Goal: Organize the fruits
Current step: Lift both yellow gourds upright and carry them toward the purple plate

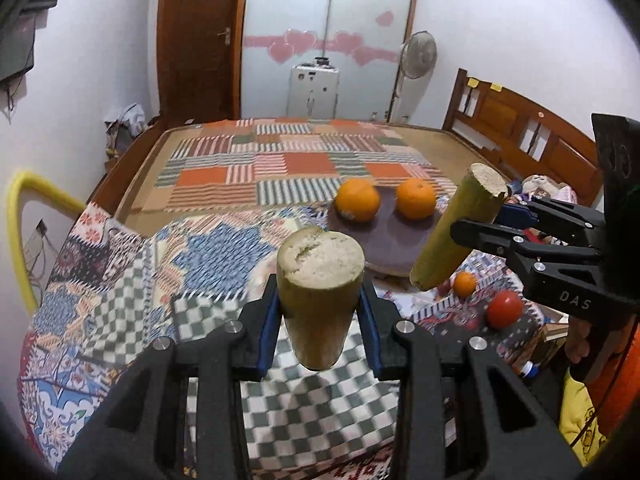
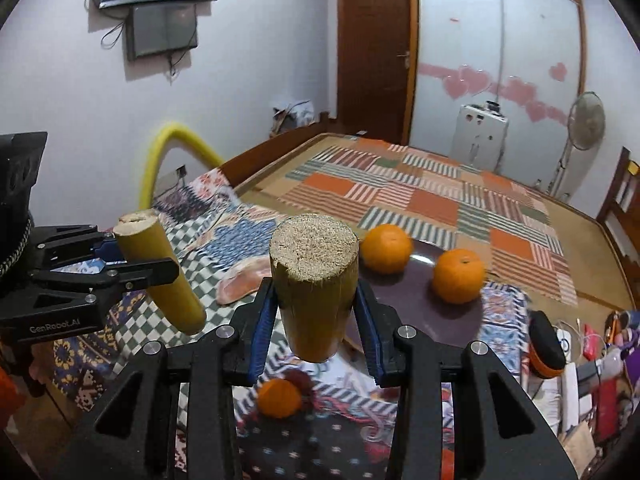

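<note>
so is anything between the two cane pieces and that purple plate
Nothing visible blocks the way. The left gripper and right gripper each hold a sugarcane piece in the air near the purple plate. Two oranges already sit on its far half; the near half shows bare.

The left gripper (image 1: 320, 312) and right gripper (image 2: 316, 312) are matte black plastic with triangular cut-outs, silver round screws and blue finger pads (image 1: 267, 332). White lettering reads "DAS" on one, "GenRobot.AI" on the other.
</note>
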### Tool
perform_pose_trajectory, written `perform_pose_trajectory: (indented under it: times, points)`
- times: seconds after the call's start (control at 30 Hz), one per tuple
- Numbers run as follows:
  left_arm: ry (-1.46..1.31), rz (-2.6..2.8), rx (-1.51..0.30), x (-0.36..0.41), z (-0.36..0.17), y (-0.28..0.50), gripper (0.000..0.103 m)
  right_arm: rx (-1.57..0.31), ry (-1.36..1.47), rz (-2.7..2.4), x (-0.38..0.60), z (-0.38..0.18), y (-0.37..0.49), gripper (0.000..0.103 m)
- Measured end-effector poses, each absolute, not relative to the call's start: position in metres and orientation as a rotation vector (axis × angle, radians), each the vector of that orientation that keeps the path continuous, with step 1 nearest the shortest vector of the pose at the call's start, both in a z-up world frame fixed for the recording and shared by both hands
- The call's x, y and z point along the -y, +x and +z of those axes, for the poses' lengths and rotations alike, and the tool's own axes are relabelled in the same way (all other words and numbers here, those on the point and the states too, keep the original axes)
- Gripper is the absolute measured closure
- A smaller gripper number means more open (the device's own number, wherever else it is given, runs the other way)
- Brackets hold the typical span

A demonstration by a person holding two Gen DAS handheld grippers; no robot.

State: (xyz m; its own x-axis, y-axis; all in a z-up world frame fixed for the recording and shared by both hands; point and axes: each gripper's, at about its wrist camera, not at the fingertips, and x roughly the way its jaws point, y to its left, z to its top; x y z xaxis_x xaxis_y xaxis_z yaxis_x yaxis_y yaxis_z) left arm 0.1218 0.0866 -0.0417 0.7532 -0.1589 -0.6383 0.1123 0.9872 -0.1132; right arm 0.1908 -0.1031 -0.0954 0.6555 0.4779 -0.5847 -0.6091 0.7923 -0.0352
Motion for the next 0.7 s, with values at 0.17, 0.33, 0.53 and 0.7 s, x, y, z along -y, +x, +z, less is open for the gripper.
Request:
perform_pose_trajectory:
  times: [0.17, 0.33, 0.53, 0.7]
  points:
    - [-0.063, -0.174, -0.682, -0.068, -0.035, 0.136, 0.067, -0.573, -0.223, 0.569, 0.126, -0.094, 0.2, 0.067]
    - [-0.054, -0.201, -0.684, -0.049, -0.037, 0.152, 0.067, -0.576, -0.212, 0.53, 0.146, -0.096, 0.209, 0.067]
    - [-0.022, -0.215, -0.691, -0.025, -0.043, 0.171, 0.067, -0.587, -0.204, 0.502, 0.161, -0.104, 0.216, 0.067]
    - [-0.008, -0.232, -0.7, -0.013, -0.051, 0.189, 0.067, -0.618, -0.193, 0.506, 0.166, -0.114, 0.229, 0.067]
